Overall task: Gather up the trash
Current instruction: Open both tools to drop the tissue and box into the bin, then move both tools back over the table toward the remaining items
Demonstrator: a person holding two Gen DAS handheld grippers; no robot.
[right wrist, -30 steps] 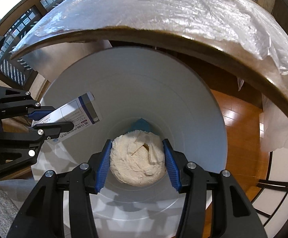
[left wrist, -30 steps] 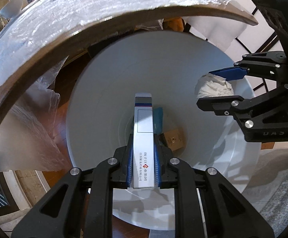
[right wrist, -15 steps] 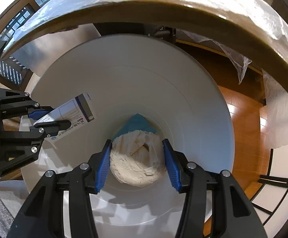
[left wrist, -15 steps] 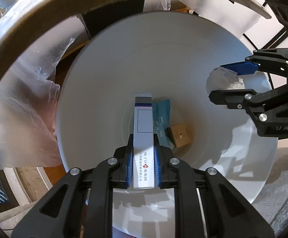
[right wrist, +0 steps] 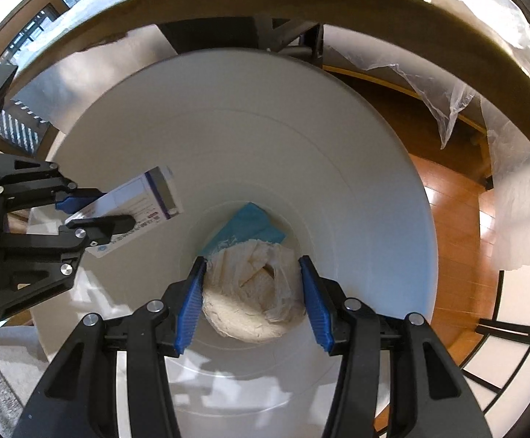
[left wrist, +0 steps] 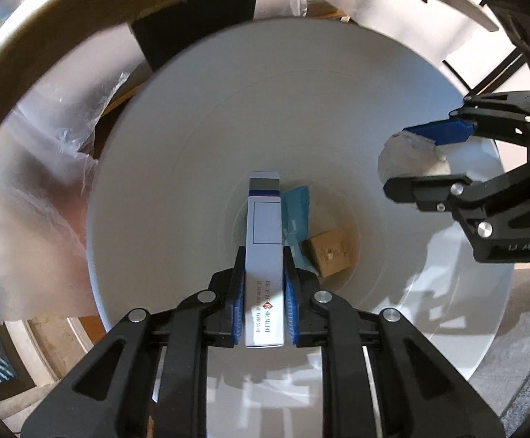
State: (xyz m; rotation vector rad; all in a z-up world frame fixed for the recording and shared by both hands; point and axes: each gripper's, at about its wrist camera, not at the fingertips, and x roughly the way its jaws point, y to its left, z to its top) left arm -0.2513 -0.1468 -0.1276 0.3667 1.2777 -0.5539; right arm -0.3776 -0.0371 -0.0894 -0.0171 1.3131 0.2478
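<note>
Both grippers pointing steeply down over a white bin (left wrist: 191,168).

Left gripper (left wrist: 263,284) — jaws just easing apart, narrow white carton (left wrist: 264,241) between the blue pads, seemingly touching both, hanging above the bin floor.

Right gripper (right wrist: 252,284) — jaws just opening, small gaps showing beside the crumpled tissue wad (right wrist: 250,292) between them; grip apparently released.

On the bin bottom: teal wrapper (left wrist: 296,211), small brown cardboard box (left wrist: 328,252).

Plastic-covered table edge (right wrist: 301,0) above the bin.
</note>
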